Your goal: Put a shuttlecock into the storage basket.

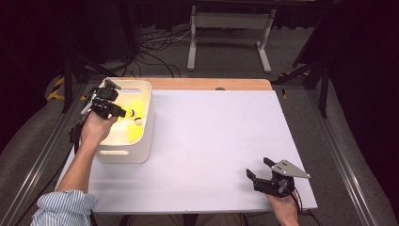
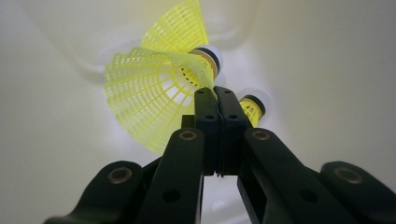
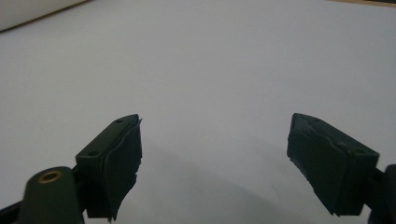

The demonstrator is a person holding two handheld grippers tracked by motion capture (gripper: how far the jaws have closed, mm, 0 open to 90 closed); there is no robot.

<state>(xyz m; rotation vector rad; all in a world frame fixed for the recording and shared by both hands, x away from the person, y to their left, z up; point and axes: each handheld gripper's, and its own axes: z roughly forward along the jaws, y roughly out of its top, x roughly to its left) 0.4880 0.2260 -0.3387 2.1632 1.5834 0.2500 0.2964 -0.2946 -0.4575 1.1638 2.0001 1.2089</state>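
The left tongs [image 1: 126, 113] reach into the white bin [image 1: 146, 141] at the left side of the tabletop [image 1: 221, 141], and their jaws are pressed together on the thin edge of a yellow shuttlecock [image 2: 149, 100]. In the left gripper view the mesh skirt fans out to the left of the jaw tips while the white-capped cork sits just above them, so the pinch falls on the skirt close to the cork, probably because the flexible plastic there gives a thin lip that narrow pads can trap. The grip is off to one side, so the shuttlecock hangs tilted rather than straight. A second shuttlecock [image 2: 252, 108] lies just behind the jaws on the bin floor, and the high view shows more yellow in the bin, which suggests the bin serves as the store from which pieces are taken one at a time.

The right tongs [image 1: 264, 170] rest low near the front right corner of the tabletop with jaws wide apart and nothing between them, apparently parked clear of the work or waiting to receive
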